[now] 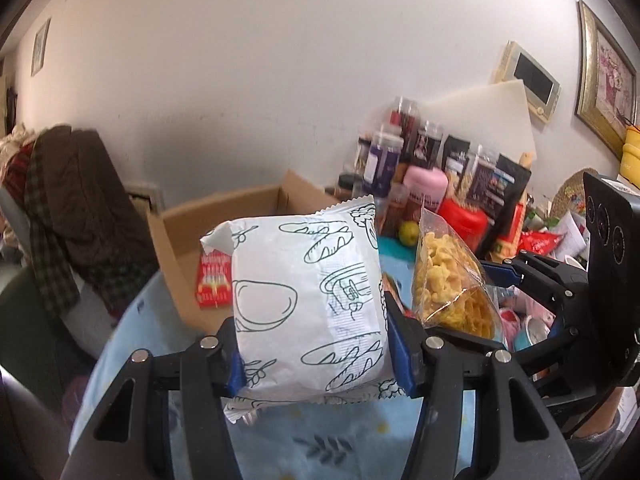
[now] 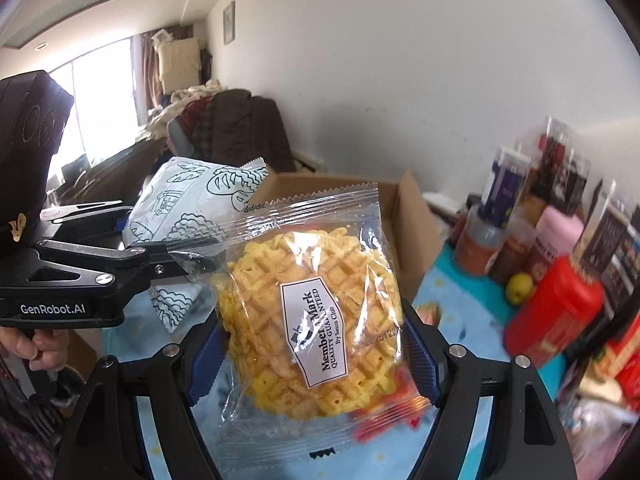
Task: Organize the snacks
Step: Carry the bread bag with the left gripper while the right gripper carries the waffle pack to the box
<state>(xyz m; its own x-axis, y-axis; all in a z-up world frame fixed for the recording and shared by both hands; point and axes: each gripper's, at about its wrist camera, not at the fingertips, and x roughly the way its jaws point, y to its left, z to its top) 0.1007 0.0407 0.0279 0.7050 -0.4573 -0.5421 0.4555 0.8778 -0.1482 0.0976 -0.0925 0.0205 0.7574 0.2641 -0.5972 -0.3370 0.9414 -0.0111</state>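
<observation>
Two packets are being held aloft: left gripper (image 1: pixel 316 356) is clamping a white bread-printed packet (image 1: pixel 308 304); right gripper (image 2: pixel 316 356) is clamping a clear-wrapped yellow waffle (image 2: pixel 316 328), centre frame.

Lived-in home: framed picture (image 1: pixel 608 76) on wall, coats over chair (image 1: pixel 76 208), cluttered table (image 1: pixel 132 320).

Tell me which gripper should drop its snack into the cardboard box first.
Left, probably. The left gripper, shut on the white bread packet, has the open cardboard box directly ahead. The right gripper, shut on the waffle packet, sits further right, with the box beyond.
</observation>
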